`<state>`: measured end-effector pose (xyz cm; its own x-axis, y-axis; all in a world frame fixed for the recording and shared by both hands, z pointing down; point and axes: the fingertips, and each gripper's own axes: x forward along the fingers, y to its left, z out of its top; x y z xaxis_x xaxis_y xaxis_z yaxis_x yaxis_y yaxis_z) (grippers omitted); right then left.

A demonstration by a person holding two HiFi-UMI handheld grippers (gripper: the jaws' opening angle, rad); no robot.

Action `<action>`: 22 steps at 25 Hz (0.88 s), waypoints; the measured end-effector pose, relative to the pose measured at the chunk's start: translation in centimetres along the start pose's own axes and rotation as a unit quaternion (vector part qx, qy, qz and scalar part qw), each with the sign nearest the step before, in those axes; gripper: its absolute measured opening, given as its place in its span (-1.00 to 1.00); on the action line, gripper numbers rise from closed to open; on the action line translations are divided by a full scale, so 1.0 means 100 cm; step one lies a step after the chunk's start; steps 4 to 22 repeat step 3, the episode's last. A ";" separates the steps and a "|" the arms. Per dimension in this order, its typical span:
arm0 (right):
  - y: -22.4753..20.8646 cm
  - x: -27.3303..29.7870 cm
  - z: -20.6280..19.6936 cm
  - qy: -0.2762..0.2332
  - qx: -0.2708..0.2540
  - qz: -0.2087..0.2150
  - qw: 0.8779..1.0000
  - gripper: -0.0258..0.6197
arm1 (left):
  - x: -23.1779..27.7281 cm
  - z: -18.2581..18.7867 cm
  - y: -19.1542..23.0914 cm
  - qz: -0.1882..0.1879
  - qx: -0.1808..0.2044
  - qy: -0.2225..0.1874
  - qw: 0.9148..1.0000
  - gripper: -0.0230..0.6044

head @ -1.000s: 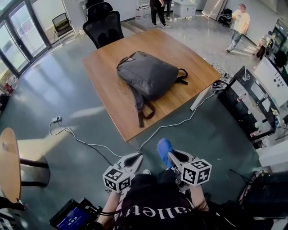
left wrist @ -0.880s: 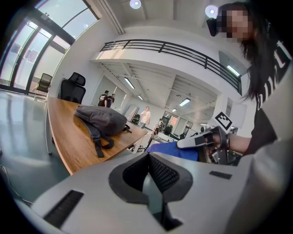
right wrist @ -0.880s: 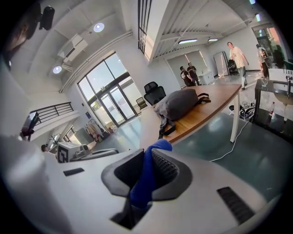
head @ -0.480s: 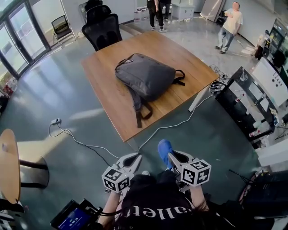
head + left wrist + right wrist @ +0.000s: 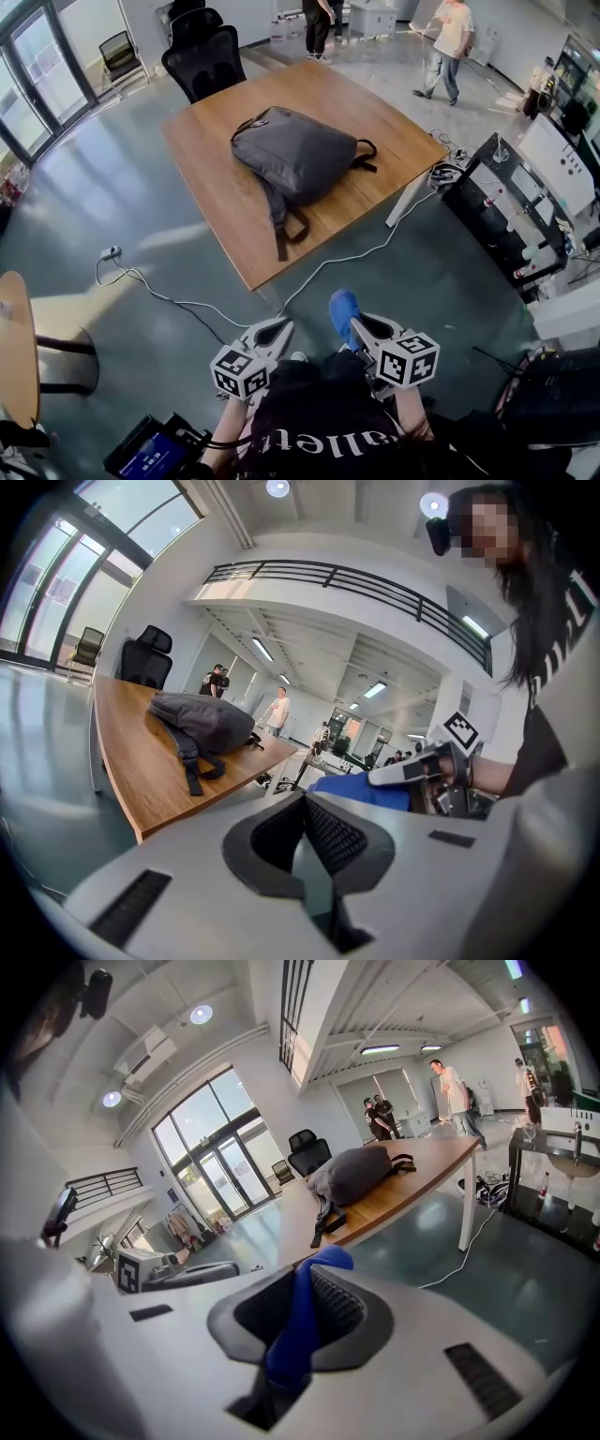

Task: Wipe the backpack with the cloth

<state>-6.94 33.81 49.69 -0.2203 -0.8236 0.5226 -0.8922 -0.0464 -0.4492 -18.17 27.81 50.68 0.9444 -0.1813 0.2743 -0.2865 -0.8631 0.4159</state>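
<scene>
Wooden worktop sits well ahead of me, with the grey backpack flat on it, long axis slanting across, strap trailing my way. My right tool is clamped on the blue cloth, so it leads. The left tool is closed on nothing. Only the right gripper view shows the cloth pinched.

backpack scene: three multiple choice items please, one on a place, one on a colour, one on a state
1. Where does the backpack lie? A on the wooden table; B on the floor; C on a chair.
2. What colour is the cloth? A red; B blue; C white.
3. How is the left gripper? A shut, empty; B shut on the cloth; C wide open.
Answers: 1 A, it rests on the tabletop; 2 B, blue shows between the right gripper's jaws; 3 A, its jaws meet, nothing between.
</scene>
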 end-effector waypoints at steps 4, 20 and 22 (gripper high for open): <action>-0.001 0.004 -0.002 0.003 0.003 -0.004 1.000 -0.73 | 0.001 -0.001 0.005 -0.003 0.000 0.002 1.000 -0.92; -0.001 0.004 -0.002 0.003 0.003 -0.004 1.000 -0.73 | 0.001 -0.001 0.005 -0.003 0.000 0.002 1.000 -0.92; -0.001 0.004 -0.002 0.003 0.003 -0.004 1.000 -0.73 | 0.001 -0.001 0.005 -0.003 0.000 0.002 1.000 -0.92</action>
